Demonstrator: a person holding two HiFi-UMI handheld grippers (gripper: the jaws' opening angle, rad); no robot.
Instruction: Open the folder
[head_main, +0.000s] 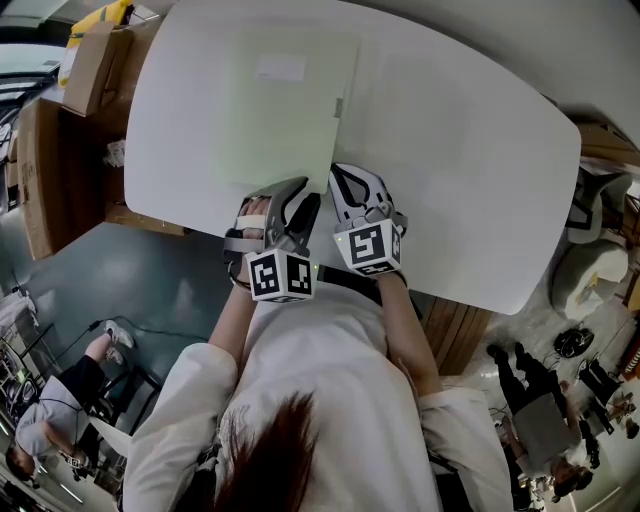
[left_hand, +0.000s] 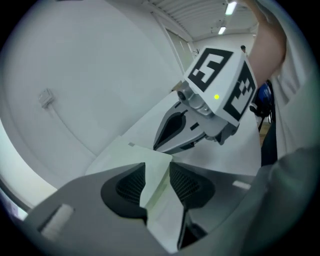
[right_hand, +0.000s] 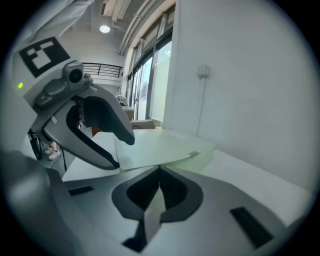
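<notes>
**Both grippers on the near-right corner, so mind which layer is which**

The pale green folder (head_main: 285, 100) lies flat on the white table (head_main: 480, 160), straight ahead of you, with its long axis running away from you. Your left gripper (head_main: 292, 198) and right gripper (head_main: 352, 185) sit side by side at its near edge, close to the near-right corner. Each has its jaws pinched on a thin sheet of it. From the right gripper view the cover looks slightly lifted off the layer below. I can't tell who's got which layer. My guess is the spine's on the left, so the cover would swing up and leftward.
</notes>
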